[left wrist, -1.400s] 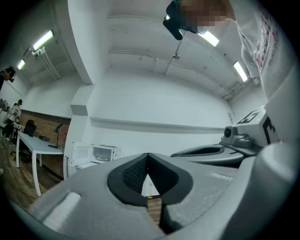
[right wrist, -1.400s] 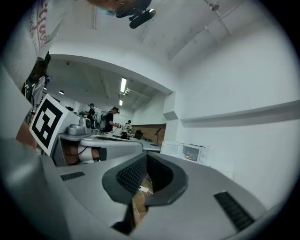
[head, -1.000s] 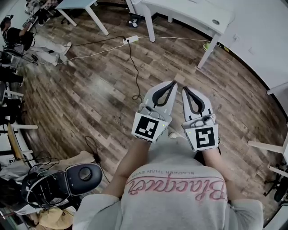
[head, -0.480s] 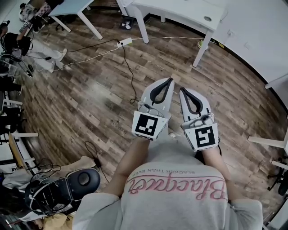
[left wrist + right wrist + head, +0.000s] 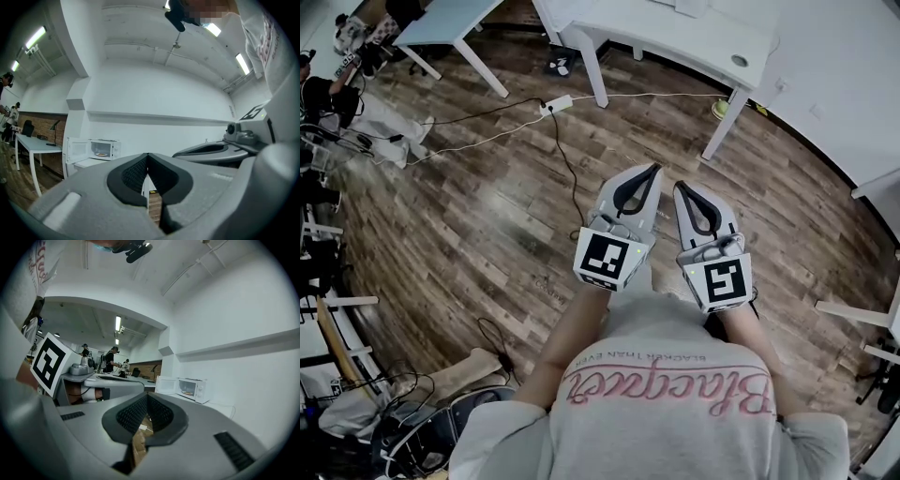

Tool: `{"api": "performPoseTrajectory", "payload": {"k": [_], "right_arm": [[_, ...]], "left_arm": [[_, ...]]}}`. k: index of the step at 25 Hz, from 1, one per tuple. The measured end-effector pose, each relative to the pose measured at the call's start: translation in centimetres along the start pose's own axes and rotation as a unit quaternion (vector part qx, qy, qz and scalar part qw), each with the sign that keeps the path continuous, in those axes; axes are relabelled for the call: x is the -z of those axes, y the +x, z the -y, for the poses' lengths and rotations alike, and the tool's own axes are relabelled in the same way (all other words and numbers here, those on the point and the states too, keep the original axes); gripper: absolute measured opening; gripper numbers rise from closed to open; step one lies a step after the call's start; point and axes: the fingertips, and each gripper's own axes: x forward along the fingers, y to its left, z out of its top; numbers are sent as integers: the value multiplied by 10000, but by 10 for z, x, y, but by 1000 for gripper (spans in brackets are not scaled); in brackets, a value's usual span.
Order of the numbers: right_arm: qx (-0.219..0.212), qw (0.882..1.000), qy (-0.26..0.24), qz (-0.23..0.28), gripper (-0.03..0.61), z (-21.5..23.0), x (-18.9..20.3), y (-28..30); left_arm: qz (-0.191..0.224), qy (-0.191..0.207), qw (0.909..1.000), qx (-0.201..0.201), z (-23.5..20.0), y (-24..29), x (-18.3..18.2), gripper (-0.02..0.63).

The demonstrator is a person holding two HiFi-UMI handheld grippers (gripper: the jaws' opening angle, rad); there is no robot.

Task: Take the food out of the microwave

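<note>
A white microwave (image 5: 107, 148) stands far off on a white counter, its door (image 5: 76, 151) swung open to the left. A plate of food (image 5: 100, 153) shows inside it. The right gripper view has the same microwave (image 5: 191, 389) and food (image 5: 187, 392), also far away. My left gripper (image 5: 653, 170) and right gripper (image 5: 680, 187) are held side by side, level, in front of the person's chest above the wood floor. Both are shut with nothing between the pads, as seen on the left gripper (image 5: 147, 157) and the right gripper (image 5: 146, 396).
A white table (image 5: 675, 37) stands ahead, with a power strip (image 5: 555, 103) and cables on the floor beside its leg. A second table (image 5: 441, 23) is at the upper left. Chairs and gear (image 5: 422, 436) crowd the lower left. People stand in the background (image 5: 112, 359).
The floor and the white table have slid nearer and downward in the head view as the person walks forward. Both grippers keep their pose in front of the chest, still shut.
</note>
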Motion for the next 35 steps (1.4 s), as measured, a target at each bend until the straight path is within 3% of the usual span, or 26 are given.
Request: {"api": "performPoseTrajectory", "payload": {"k": [12, 18, 35], "right_arm": [[-120, 9999, -8, -83, 9, 31, -8, 122], [66, 10000, 52, -18, 9, 47, -13, 171], [477, 9986, 196, -125, 11, 95, 0, 244]], "left_arm": [[3, -41, 9999, 161, -103, 68, -1, 6], [-16, -66, 9996, 260, -143, 94, 4, 6], [-135, -183, 9994, 267, -209, 152, 21, 6]]}}
